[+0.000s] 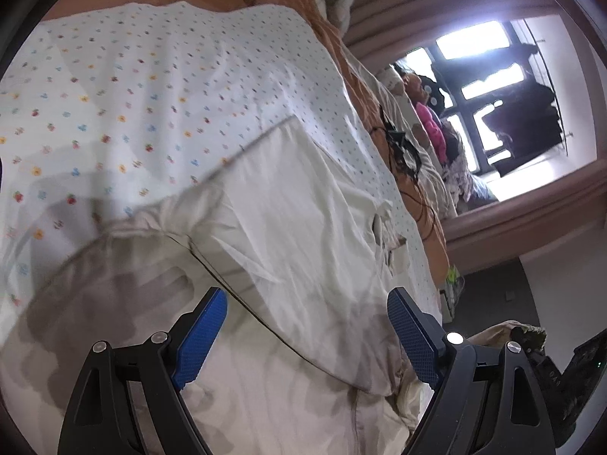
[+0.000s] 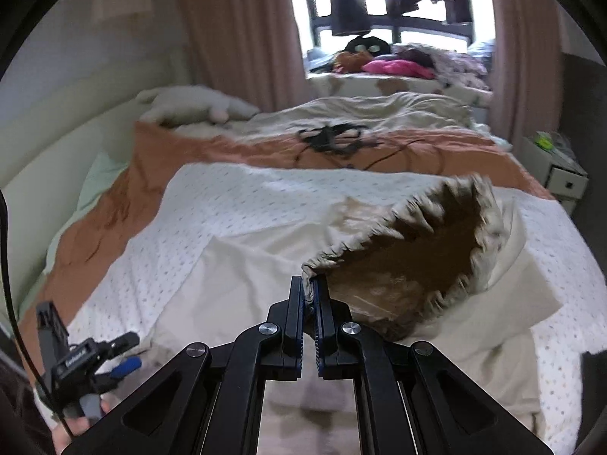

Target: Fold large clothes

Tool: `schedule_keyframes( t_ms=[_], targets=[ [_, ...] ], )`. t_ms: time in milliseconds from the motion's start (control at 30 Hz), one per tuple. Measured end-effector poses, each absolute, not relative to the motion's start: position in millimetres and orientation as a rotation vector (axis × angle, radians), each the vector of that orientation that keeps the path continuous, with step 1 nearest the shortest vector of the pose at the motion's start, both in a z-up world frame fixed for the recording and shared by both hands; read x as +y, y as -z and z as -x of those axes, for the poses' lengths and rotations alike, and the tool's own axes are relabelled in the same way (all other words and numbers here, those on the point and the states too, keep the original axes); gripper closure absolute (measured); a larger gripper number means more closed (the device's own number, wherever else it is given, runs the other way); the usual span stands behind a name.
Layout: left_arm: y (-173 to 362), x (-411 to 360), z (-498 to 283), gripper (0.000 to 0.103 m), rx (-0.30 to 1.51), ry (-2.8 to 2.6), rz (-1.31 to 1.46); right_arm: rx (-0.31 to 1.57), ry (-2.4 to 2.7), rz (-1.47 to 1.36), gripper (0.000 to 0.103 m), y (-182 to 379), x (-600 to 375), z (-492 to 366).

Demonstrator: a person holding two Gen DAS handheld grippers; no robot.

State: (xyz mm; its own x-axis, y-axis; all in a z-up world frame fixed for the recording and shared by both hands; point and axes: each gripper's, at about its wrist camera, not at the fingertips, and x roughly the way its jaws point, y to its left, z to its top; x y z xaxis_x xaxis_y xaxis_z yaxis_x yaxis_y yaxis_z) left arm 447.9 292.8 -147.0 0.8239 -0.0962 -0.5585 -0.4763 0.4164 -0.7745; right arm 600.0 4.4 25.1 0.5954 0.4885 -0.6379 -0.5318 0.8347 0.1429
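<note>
Cream trousers' [image 2: 265, 265] gathered waistband pinched by right gripper [image 2: 311, 292]; left gripper [image 1: 307, 299] spread wide.

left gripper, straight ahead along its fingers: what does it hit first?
Most likely the cream garment spread on the bed. The left gripper is open, fingers pointing down at that fabric, nothing between them. Past it lies the dotted sheet. Depth is unclear, so the gap to the cloth can't be judged.

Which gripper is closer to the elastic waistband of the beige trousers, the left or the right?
Right. The right gripper is shut on the gathered waistband, lifting it open above the bed. The left gripper hangs open over the trouser fabric, gripping nothing.
</note>
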Motion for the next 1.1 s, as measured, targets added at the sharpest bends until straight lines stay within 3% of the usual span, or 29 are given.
schedule_keyframes(
  t_ms=[167, 300, 333, 400, 467, 1100],
  targets=[
    [148, 302, -443, 0.016, 0.578, -0.284, 1.14, 0.765, -0.693, 0.029, 0.097, 7, 34, -594],
    [151, 306, -442, 0.016, 0.582, -0.302, 1.143, 0.832, -0.765, -0.058, 0.089, 36, 44, -593],
    [152, 307, -442, 0.016, 0.584, -0.307, 1.144, 0.857, -0.786, -0.104, 0.083, 43, 41, -594],
    [153, 307, -441, 0.016, 0.586, -0.319, 1.142, 0.891, -0.803, -0.212, 0.047, 56, 30, -592],
    [153, 308, -442, 0.016, 0.59, -0.327, 1.132, 0.871, -0.78, -0.286, 0.039, 64, 14, -583],
    [151, 226, -501, 0.016, 0.757, -0.219, 0.814, 0.983, -0.34, -0.568, 0.039, 130, -178, -598]
  ],
)
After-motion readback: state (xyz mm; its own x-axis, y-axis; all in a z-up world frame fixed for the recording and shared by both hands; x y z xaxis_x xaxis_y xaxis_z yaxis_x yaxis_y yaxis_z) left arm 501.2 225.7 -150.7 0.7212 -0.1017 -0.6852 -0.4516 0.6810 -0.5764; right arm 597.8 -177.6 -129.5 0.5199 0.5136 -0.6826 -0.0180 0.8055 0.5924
